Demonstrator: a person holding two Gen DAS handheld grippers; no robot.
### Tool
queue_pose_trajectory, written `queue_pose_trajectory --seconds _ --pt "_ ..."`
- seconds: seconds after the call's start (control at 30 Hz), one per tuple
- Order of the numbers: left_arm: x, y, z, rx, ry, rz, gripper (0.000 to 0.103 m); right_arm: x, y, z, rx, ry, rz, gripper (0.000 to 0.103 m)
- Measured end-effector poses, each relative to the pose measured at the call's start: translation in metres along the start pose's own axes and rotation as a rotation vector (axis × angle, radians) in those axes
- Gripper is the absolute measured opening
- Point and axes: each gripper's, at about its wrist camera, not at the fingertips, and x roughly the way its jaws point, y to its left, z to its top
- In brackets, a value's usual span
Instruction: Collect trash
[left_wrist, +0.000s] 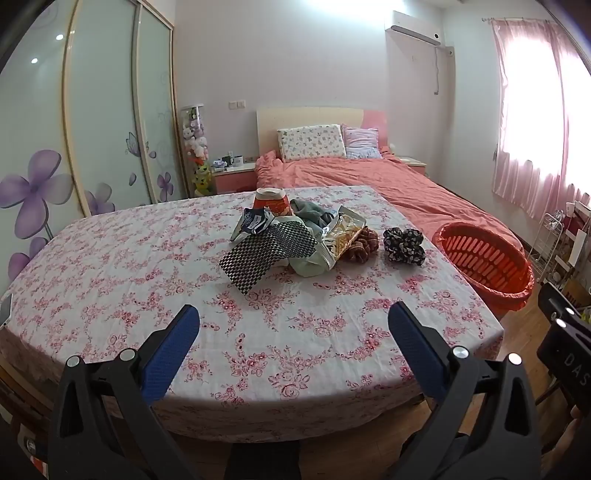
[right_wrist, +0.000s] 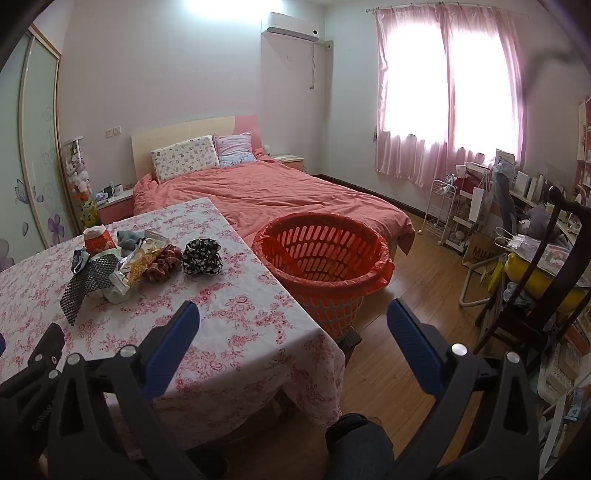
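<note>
Two views. Left wrist: left gripper spread, empty, near the table edge; trash pile lies mid-table. Right wrist: right gripper spread, empty; orange basket beside table. Advisable: pinch one wrapper, avoiding scrunchies.

1. Letters "DAS" in pale print on the black device body at the right edge of the left wrist view.
2. Letters "MUJ", cut off, on the brown paper bag standing on the floor.
3. Print on the snack wrappers: illegible.
</note>
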Motion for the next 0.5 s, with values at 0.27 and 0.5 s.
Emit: queue_pose_trajectory --seconds 0.27,0.5 --pt "-0.0001 0.0 0.0 0.0 -0.001 0.0 0.101 -0.0004 -0.0003 -0.0001 0.0 0.001 0.0 0.099" --pt "0.0 -0.0001 0.0 0.0 -0.001 0.001 0.101 -0.0008 -0.0008 -0.0002 0.0 0.001 0.001 0.099"
